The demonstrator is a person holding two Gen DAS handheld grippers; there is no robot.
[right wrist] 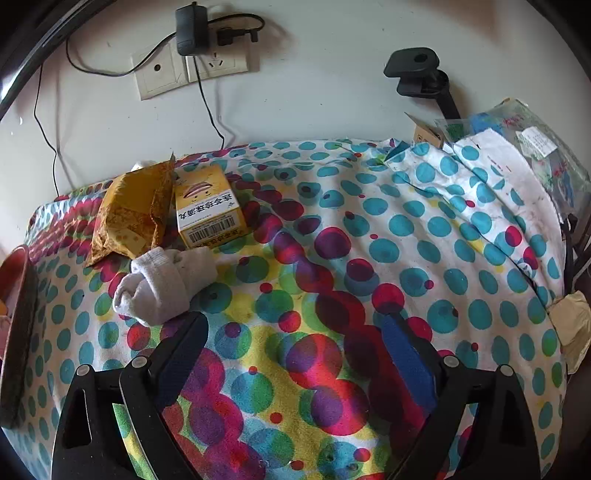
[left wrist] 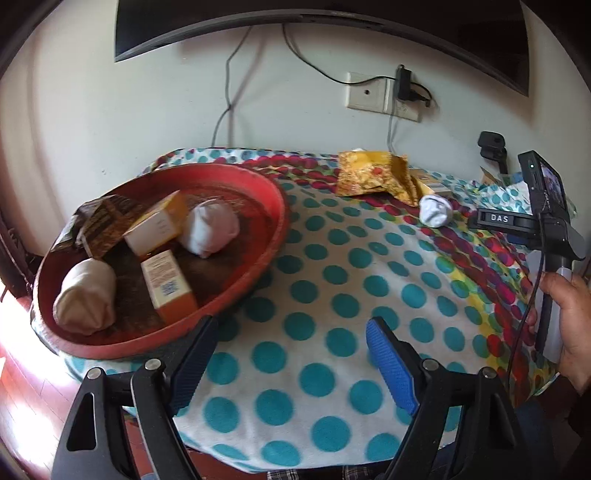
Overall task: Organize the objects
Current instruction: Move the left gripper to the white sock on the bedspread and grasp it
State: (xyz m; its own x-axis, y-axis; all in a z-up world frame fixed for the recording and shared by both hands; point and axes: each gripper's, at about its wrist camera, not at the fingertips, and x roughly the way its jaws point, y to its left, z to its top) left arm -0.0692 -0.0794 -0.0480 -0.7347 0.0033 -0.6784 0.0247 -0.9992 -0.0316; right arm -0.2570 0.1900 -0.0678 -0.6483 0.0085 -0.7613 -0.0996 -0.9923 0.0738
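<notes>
The red basket (left wrist: 273, 206) already holds two sock rolls, two boxes and a brown packet. On the desk (right wrist: 332, 258) a sock roll (right wrist: 162, 288), yellow box (right wrist: 208, 206) and gold packet (right wrist: 129, 214) remain. Both grippers, left (left wrist: 291, 347) and right (right wrist: 299, 350), have their jaws released and empty.

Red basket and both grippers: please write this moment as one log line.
left gripper: open, empty | right gripper: open, empty | red basket: two boxes, two sock rolls, packet | outside: rolled sock, yellow box

Soft daylight lit both views evenly. Harsh glare blew out the red-brown wooden floor (left wrist: 22, 373) at the left wrist view's lower left. Fisheye distortion curved the black flat screen (left wrist: 317, 26) overhead, and dark vignetting filled every corner. Shadows stayed faint.
</notes>
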